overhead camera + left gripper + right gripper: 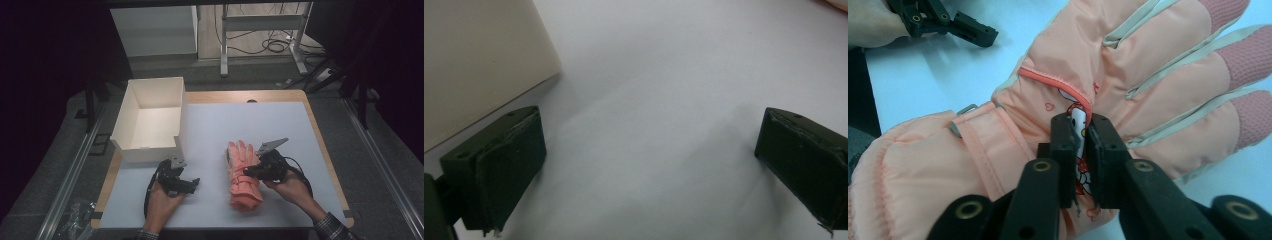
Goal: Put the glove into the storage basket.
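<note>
A pink glove (243, 177) lies on the tabletop (280, 125) at 5 o'clock from the white box (150, 117). The right gripper (1082, 131) is nearly closed, pinching a fold of the glove's back. The left gripper (649, 160) rests wide open, at 9 o'clock from the glove.

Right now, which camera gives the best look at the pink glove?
The right gripper view: the glove is close, its stitching and printed patch plain. The high view shows the whole glove small on the table; the left gripper view catches a corner of it.
</note>
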`<state>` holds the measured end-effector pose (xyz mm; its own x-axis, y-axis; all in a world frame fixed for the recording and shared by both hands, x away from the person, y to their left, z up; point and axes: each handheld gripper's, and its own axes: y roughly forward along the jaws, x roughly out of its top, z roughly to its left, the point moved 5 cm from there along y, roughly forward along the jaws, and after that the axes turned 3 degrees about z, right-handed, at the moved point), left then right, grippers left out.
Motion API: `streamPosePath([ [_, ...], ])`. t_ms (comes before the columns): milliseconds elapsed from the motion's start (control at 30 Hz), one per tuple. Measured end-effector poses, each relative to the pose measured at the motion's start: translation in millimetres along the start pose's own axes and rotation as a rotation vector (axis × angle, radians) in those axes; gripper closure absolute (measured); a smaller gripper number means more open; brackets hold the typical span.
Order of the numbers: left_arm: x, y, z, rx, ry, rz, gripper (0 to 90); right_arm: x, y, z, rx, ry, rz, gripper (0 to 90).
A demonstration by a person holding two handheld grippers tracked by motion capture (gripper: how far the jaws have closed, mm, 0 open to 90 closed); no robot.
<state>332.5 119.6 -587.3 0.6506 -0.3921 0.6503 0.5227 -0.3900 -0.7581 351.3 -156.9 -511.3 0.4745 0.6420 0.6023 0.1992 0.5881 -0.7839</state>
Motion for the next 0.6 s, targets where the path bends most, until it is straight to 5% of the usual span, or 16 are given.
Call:
streamPosePath([
  [200,0.0,-0.1,0.1,0.000,0.000,0.002,0.3,5.7,-14.3,2.5,-0.023,-0.006,-0.038,67.3],
  [433,0.0,0.0,0.0,-0.001,0.000,0.000,0.3,13.4,-38.2,3.5,-0.067,-0.048,-0.098,64.6],
  [600,0.1,0.0,0.2,0.000,0.002,0.000,0.3,4.6,-49.4,-8.3,-0.111,-0.030,-0.120,63.7],
])
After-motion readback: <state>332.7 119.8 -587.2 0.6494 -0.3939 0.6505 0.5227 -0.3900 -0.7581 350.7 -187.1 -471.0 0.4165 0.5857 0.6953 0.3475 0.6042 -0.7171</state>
